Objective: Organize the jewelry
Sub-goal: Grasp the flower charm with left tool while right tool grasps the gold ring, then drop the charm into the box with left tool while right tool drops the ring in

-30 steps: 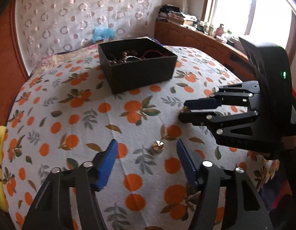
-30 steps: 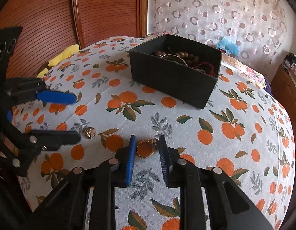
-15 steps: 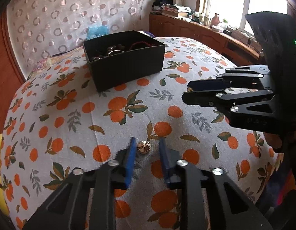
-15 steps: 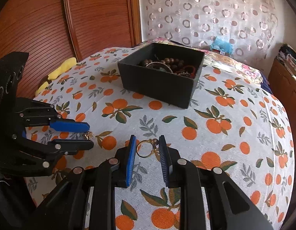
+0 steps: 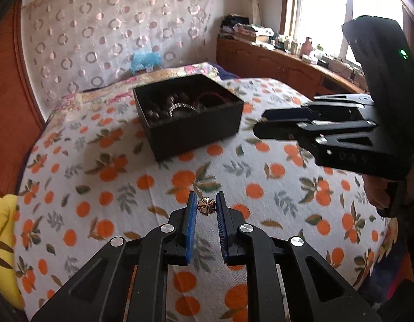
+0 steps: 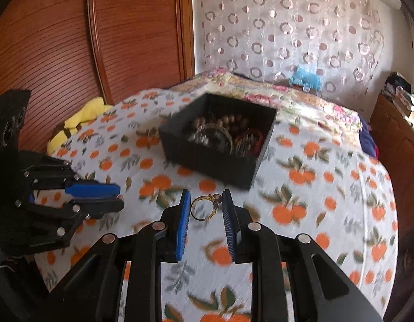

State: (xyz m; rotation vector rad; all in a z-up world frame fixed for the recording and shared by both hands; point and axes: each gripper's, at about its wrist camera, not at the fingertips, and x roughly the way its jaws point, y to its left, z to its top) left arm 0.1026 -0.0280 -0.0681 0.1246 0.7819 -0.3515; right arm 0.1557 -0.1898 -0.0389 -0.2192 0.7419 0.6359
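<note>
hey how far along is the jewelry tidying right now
Done: the box already holds beads and bangles. In hand: the left gripper pinches a flower charm, and the right gripper a gold ring. Left: dropping both into the box.

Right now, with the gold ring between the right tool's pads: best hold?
Pinch the gold ring across its band, as the right tool does: one pad on the bare hoop, the other by the setting at its upper right. It faces the camera, so pads come from left and right.
</note>
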